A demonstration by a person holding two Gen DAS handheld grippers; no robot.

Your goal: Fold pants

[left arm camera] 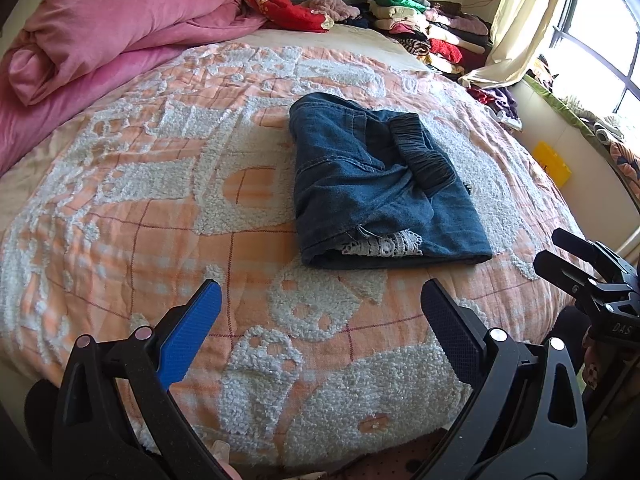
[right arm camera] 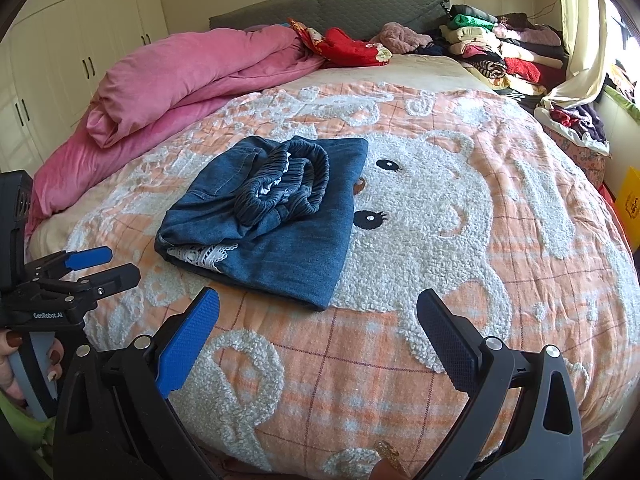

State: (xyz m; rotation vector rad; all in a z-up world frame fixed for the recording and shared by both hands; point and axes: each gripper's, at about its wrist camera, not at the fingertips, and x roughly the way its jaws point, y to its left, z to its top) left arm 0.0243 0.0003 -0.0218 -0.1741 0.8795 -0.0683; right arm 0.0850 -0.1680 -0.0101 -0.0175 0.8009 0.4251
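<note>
Left wrist: left gripper jaws apart

Each gripper is a black frame with silver round pins at its joints and 2 long fingers, 1 faced with a bright blue ribbed pad, the other with a dark textured pad. The left gripper bears white "GenRobot.AI" lettering above a grey handle. The hand around it has dark red polished nails.
</note>
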